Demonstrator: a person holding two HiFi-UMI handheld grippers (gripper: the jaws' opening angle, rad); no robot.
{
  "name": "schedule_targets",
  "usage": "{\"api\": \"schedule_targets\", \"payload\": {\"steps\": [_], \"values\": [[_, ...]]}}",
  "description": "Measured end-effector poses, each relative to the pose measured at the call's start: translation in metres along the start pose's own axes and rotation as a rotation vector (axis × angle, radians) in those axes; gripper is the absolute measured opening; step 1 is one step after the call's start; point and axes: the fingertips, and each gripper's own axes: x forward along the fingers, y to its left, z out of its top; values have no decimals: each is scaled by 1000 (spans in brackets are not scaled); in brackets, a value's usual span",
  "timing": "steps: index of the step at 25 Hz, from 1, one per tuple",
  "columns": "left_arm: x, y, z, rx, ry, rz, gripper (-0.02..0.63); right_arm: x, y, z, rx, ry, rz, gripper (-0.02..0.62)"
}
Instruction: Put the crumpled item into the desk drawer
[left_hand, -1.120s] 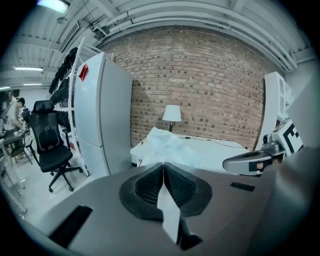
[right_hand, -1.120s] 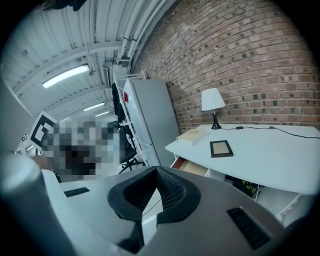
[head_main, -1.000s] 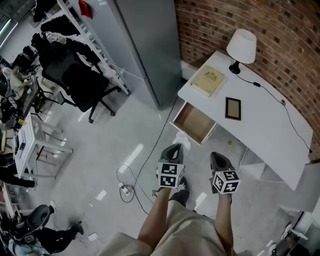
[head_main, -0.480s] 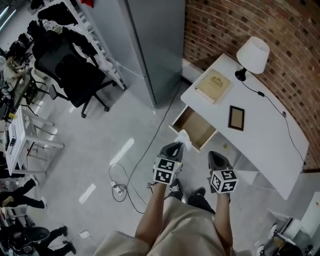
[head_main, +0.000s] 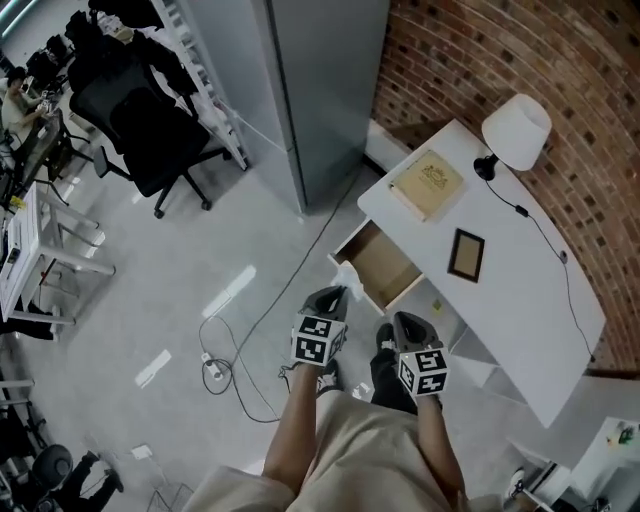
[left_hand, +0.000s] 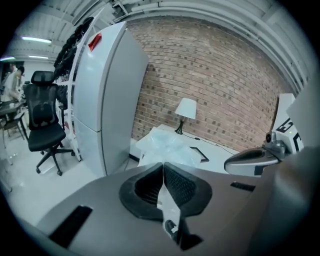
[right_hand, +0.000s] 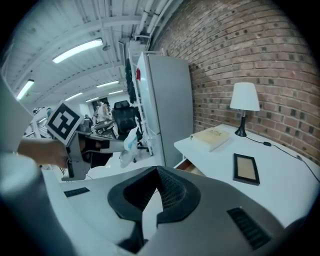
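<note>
The crumpled item (head_main: 346, 277), a wad of clear whitish plastic, sticks out of my left gripper (head_main: 333, 294), which is shut on it just short of the open drawer's front. In the left gripper view the plastic (left_hand: 169, 146) bulges past the closed jaws of that gripper (left_hand: 162, 168). The wooden desk drawer (head_main: 378, 266) stands pulled out of the white desk (head_main: 510, 300) and looks empty. My right gripper (head_main: 403, 322) is shut with nothing in it, beside the left one and nearer the desk. The right gripper view shows that gripper (right_hand: 157, 173), the plastic (right_hand: 130, 145) and a drawer corner (right_hand: 187, 167).
On the desk are a white lamp (head_main: 516, 130) with its cable, a tan book (head_main: 427, 185) and a dark picture frame (head_main: 465, 255). A grey cabinet (head_main: 320, 90) stands left of the desk against the brick wall. A black office chair (head_main: 150, 130) and a floor cable (head_main: 228, 362) lie to the left.
The person has stepped toward the desk. Both grippers have come nearer the open drawer, the left one still carrying the plastic. Neither gripper's jaws have changed.
</note>
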Motion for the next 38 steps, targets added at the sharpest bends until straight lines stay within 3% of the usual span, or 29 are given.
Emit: {"api": "schedule_targets", "payload": {"steps": [5,7,12,18,25,31,38], "values": [[35,11,8,-116,-33,86,21,11,7,23,-245,12,109,25],[54,6,14,-136,-36,108,21,15,0,36,-270,4,161,25],[98,-20,7,-103,23,101,21,29,-31,29,-251,36,250,25],[135,-33,-27,-56,136,87,21,41,-65,6,-148,87,304,25],[176,-31,-81,-103,249,64,21,57,-94,-47,-140,177,309,25],[205,-34,-116,-136,279,36,21,85,-106,-86,-118,217,310,25],[235,-13,-156,-220,315,97,21,91,-109,-120,-77,250,314,25]]}}
